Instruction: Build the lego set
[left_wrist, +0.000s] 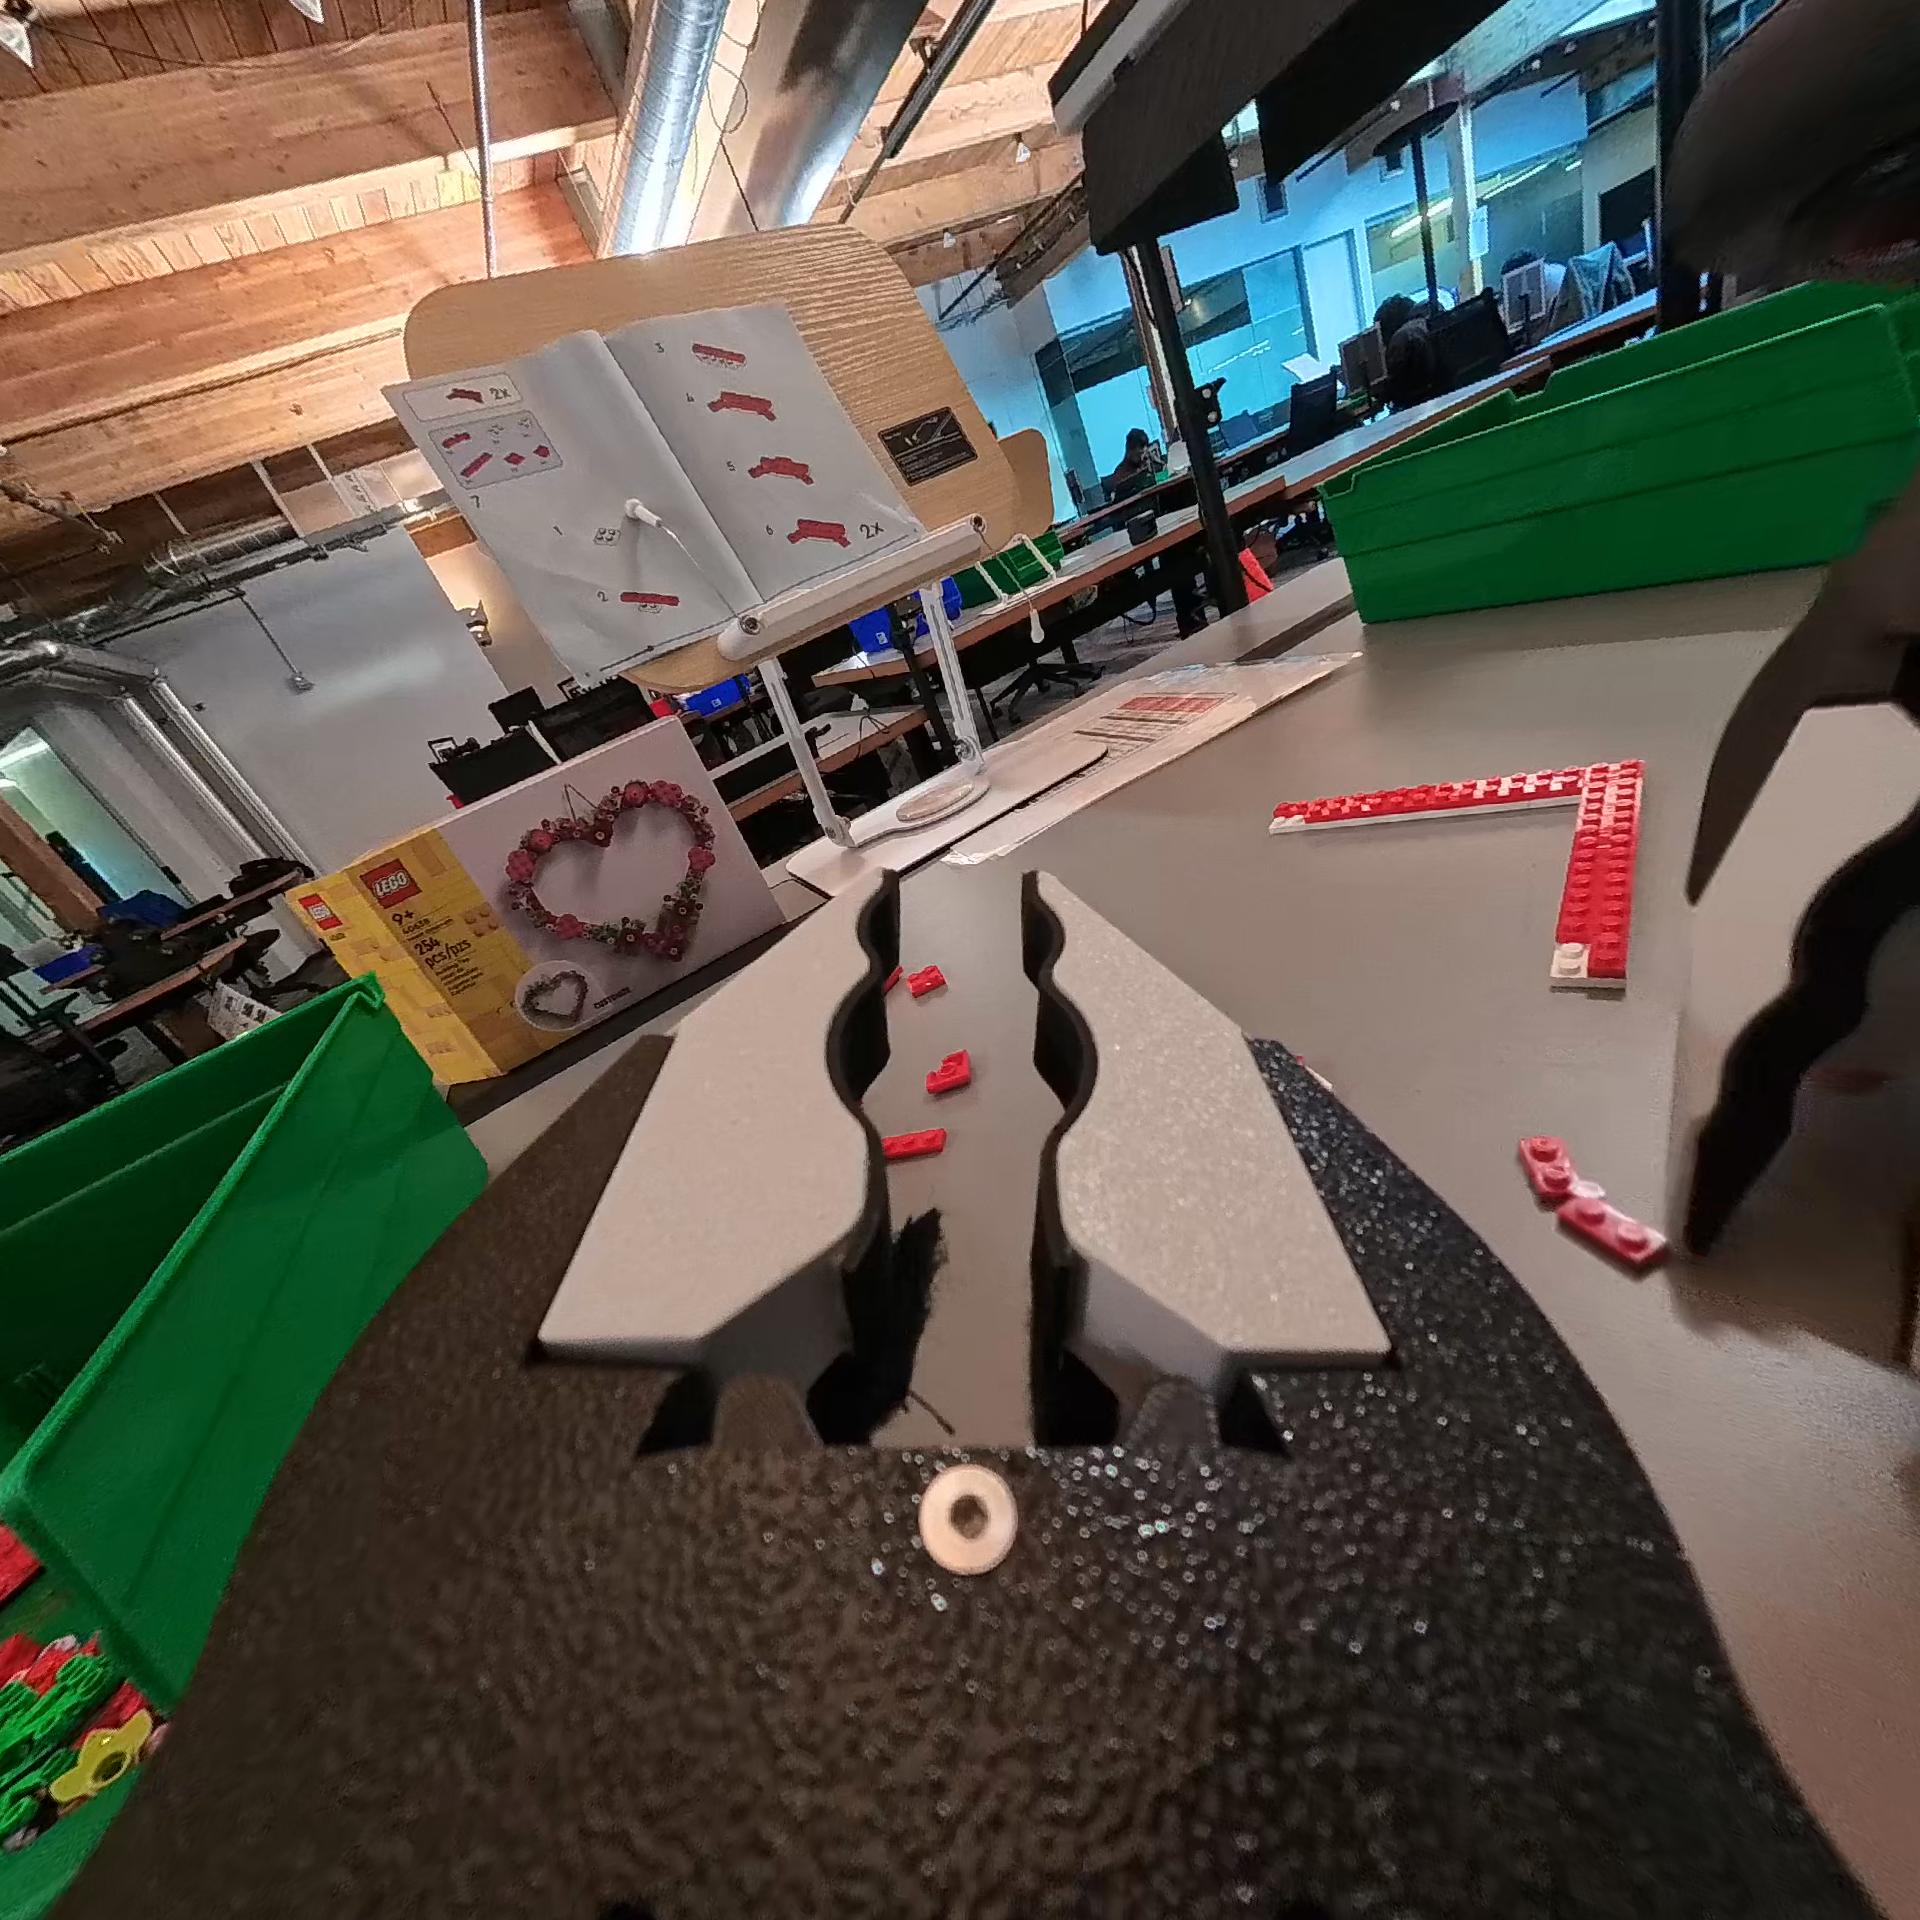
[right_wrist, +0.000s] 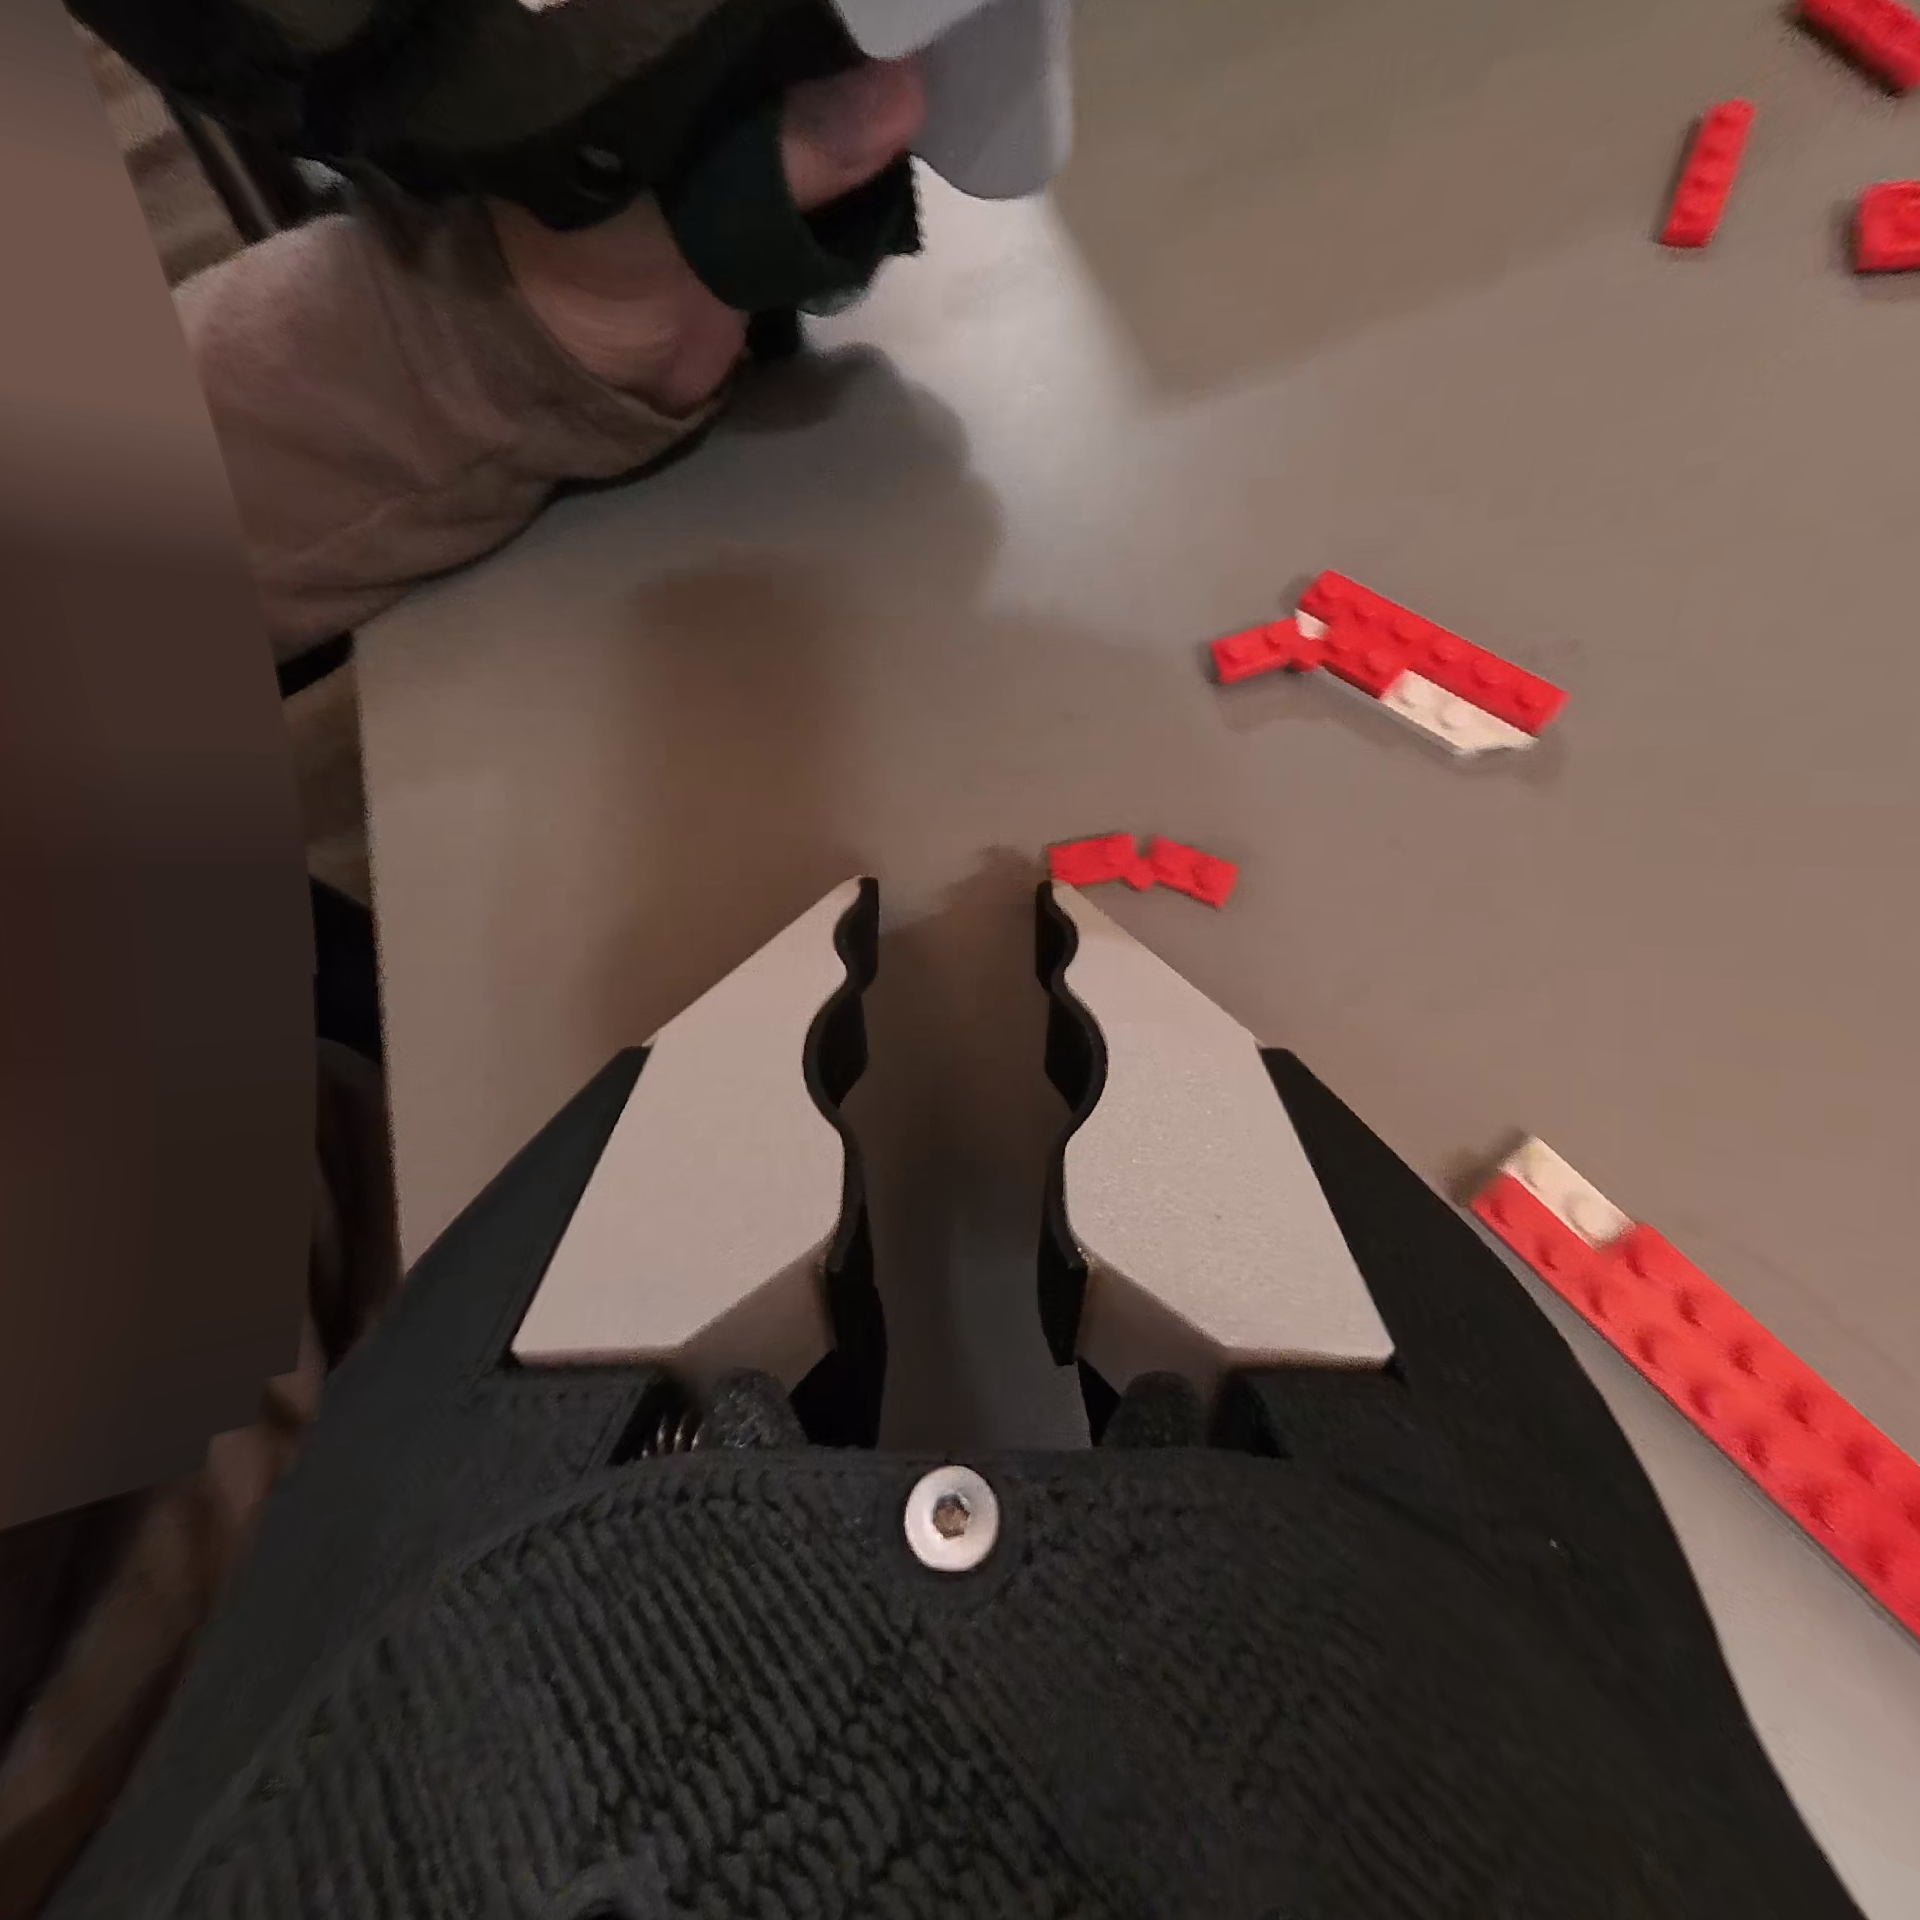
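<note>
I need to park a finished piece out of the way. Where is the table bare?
Bare grey table lies between the right claw and the table's near edge. Crowded: the small hinged red pair beside its tip, the red-and-white assembly beyond, and the long red L-shaped strip.

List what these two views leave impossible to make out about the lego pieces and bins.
- Long red plate, right wrist view: its far end is cut off by the frame's right edge.
- Loose red pieces at top right, right wrist view: motion blur hides their studs.
- Green bin, left wrist view: the left gripper body and frame edge cover most of its contents.
- Small red pieces, left wrist view: too small to tell shape.
</note>
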